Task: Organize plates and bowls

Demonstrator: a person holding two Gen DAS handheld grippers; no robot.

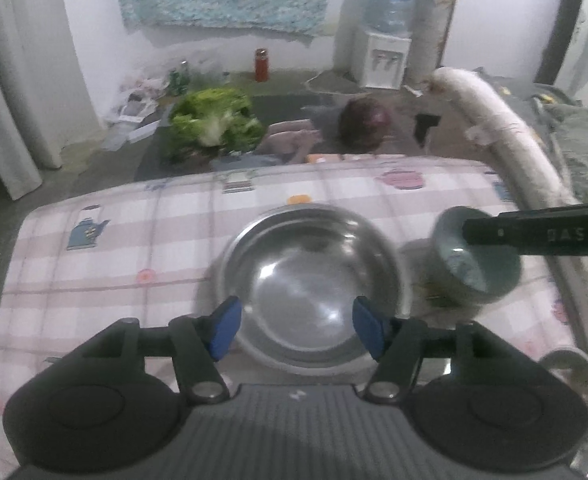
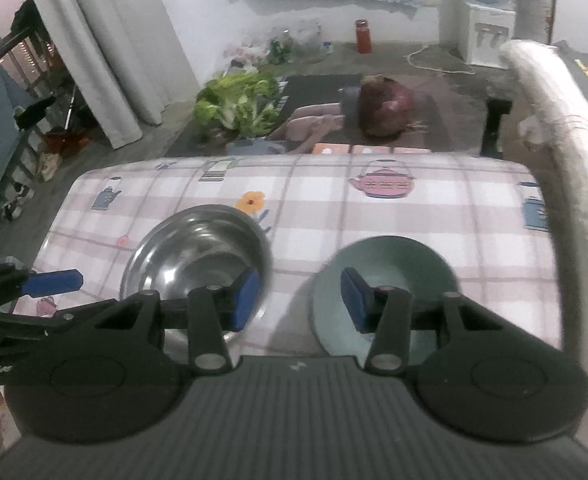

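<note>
Steel bowl (image 1: pixel 310 280) beside green bowl (image 2: pixel 386 292), both grippers gaping

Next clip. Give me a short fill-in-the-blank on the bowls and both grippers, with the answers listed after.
1. The shiny round steel bowl sits on the checked pink tablecloth and holds ____.
2. Next to it stands a smaller round ceramic bowl whose colour is ____.
3. The left gripper hangs over the steel bowl with its blue fingers spread ____.
4. The right gripper, open too, has one finger in front of the ____ bowl.

Missing words: nothing; green; open; green
</note>
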